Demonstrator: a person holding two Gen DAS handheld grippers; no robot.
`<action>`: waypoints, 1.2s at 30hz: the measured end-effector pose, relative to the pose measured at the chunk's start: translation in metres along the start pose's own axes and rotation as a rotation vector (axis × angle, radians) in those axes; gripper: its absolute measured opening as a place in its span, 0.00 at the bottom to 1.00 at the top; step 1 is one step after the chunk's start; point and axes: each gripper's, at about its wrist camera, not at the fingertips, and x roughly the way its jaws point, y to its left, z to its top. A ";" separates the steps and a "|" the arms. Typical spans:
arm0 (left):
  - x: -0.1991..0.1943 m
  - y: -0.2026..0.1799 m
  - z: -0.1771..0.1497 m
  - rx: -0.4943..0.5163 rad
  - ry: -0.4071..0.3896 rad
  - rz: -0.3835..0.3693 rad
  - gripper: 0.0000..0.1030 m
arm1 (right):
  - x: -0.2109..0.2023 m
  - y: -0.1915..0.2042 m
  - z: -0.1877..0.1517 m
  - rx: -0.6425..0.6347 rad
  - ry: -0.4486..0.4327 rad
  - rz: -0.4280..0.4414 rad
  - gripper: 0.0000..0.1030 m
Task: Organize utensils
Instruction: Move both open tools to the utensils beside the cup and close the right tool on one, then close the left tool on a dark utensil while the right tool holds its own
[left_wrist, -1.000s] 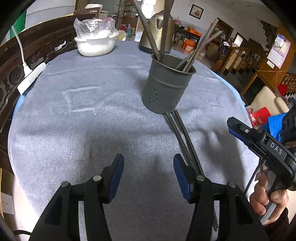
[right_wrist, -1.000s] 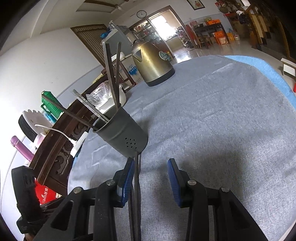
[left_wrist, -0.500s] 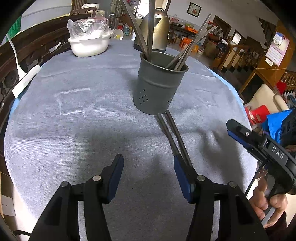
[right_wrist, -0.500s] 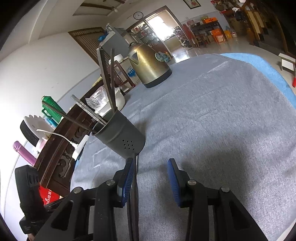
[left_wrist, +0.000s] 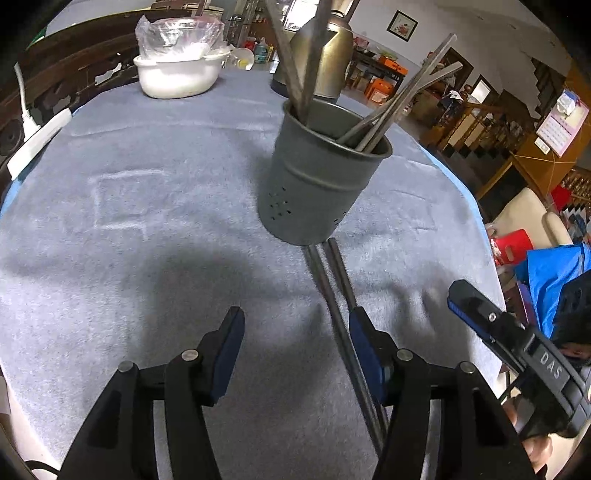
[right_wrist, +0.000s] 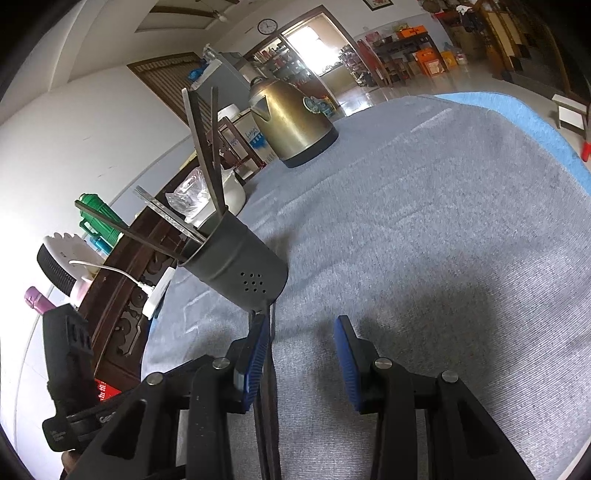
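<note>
Now, my left gripper (left_wrist: 295, 341) opening, empty; right gripper (right_wrist: 301, 354) spread, empty. Chopstick pair (left_wrist: 334, 288) flat on cloth, tips touching holder (left_wrist: 317, 184) base. Thin, stiff, slippery; I'd pinch mid-shaft.

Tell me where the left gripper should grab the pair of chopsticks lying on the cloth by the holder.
Grip the chopsticks mid-length, from above, jaws across them. They lie flat, side by side, far tips at the grey holder, so that end is blocked. The left gripper, jaws opening, has them by its right finger, not centred; shift right first, probably.
</note>
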 end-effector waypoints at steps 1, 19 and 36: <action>0.002 -0.003 0.001 0.009 0.000 0.005 0.58 | 0.000 0.000 0.000 -0.002 0.000 0.000 0.39; 0.039 -0.017 0.021 0.086 0.053 0.038 0.57 | -0.004 -0.017 0.002 0.044 -0.013 0.007 0.39; 0.050 -0.007 0.034 0.221 0.098 -0.065 0.11 | 0.000 -0.016 0.002 0.035 0.009 0.011 0.39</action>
